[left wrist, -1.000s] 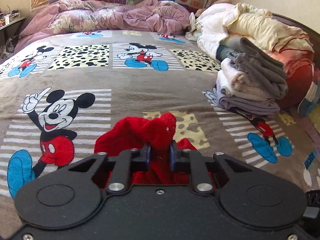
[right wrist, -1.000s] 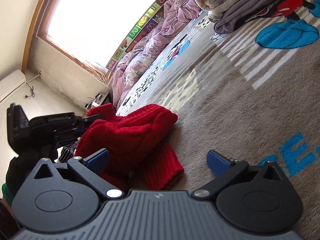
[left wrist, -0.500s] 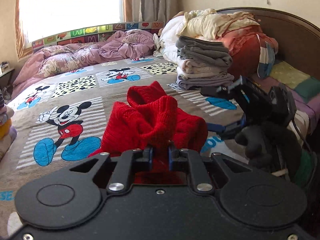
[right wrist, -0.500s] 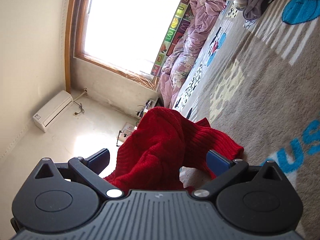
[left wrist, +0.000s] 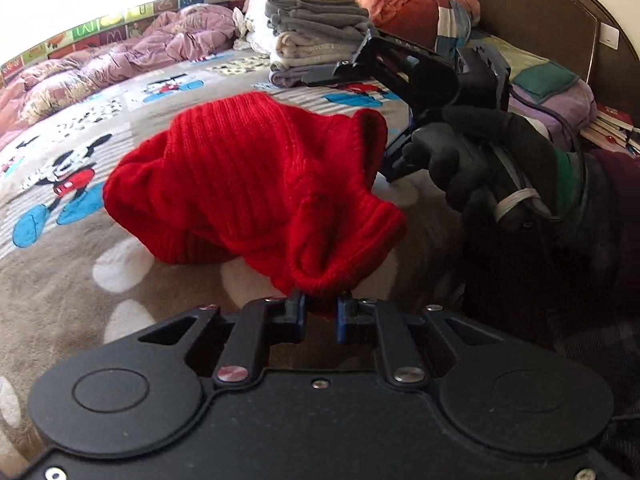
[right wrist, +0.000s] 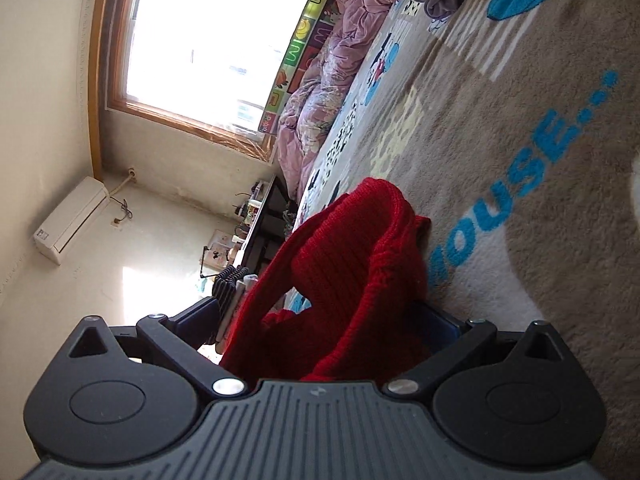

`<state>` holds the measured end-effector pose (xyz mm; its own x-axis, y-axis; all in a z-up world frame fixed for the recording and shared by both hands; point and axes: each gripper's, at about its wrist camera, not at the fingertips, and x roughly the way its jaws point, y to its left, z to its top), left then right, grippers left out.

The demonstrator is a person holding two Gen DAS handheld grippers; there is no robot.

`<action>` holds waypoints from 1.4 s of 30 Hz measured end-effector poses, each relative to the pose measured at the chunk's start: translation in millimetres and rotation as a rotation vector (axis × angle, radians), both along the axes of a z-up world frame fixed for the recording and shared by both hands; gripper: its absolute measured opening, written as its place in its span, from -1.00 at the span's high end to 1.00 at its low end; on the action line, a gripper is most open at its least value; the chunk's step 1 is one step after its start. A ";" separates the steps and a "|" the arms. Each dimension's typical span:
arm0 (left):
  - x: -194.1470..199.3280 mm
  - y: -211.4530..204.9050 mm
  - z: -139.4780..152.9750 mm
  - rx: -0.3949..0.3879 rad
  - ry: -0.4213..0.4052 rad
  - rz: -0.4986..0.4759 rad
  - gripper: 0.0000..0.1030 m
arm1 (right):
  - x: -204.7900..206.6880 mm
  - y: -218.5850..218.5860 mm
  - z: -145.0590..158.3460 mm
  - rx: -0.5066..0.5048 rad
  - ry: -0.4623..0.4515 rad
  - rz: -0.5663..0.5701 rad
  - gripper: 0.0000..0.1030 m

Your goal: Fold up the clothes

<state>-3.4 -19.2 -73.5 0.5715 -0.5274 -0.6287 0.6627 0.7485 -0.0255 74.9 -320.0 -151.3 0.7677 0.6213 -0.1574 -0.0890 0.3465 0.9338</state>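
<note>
The red sweater (left wrist: 256, 184) is chunky ribbed knit, matt. The blanket (right wrist: 520, 128) under it looks fleecy. At twelve o'clock, the folded pile (left wrist: 316, 40) is soft cloth. The headboard (left wrist: 532, 12) is dark polished wood.

"OUSE…" on bed blanket (right wrist: 560, 200)

Left claw (left wrist: 321, 314) pinched nearly closed; right claw (right wrist: 324, 320) spread wide (gloved hand (left wrist: 476, 160) gripping it).
</note>
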 end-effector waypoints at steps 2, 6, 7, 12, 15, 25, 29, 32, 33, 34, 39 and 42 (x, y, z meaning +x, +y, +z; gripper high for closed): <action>3.3 6.5 1.7 -0.031 0.032 -0.001 0.23 | -1.8 4.5 -2.1 -0.023 0.007 0.030 -0.89; 4.5 25.3 10.6 -0.175 0.099 0.069 -0.30 | -10.0 18.9 1.6 -0.130 0.004 0.073 -0.86; 11.2 34.4 13.4 -0.232 0.123 0.110 -0.33 | -11.0 19.9 2.7 -0.147 0.003 0.069 -0.86; 49.8 66.4 18.9 -0.487 0.273 0.327 -0.53 | -6.5 12.1 9.1 -0.165 -0.009 0.038 -0.87; 81.4 68.6 9.1 -0.573 0.386 0.397 -0.58 | -0.8 -3.3 11.1 -0.159 -0.015 -0.003 -0.89; 150.1 48.9 -52.1 -0.829 0.701 0.437 -0.76 | 34.8 33.5 6.3 -0.170 -0.073 0.251 -0.90; 171.5 38.9 -40.9 -0.841 0.611 0.343 -0.62 | 43.4 41.7 6.3 -0.101 -0.118 0.273 -0.90; 198.9 32.9 -24.0 -0.842 0.510 0.232 -0.55 | 50.8 33.5 14.9 -0.076 -0.183 0.206 -0.90; 208.5 30.3 -18.0 -0.841 0.472 0.193 -0.55 | 53.7 31.1 20.1 -0.078 -0.220 0.178 -0.90; 217.2 27.3 -11.7 -0.834 0.438 0.163 -0.52 | 56.9 28.7 25.3 -0.083 -0.257 0.149 -0.90; 269.8 16.3 4.3 -0.839 0.299 0.050 -0.52 | 87.9 24.0 52.8 -0.192 -0.411 -0.009 -0.90; 301.3 18.2 -7.9 -0.800 0.281 0.101 -0.52 | 115.7 28.1 55.8 -0.284 -0.454 -0.073 -0.90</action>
<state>297.9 -1.0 -81.4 0.5181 -0.8281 -0.2140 0.4840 0.4901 -0.7249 190.7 -291.9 -95.5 0.8371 0.5450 0.0467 -0.4283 0.5998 0.6759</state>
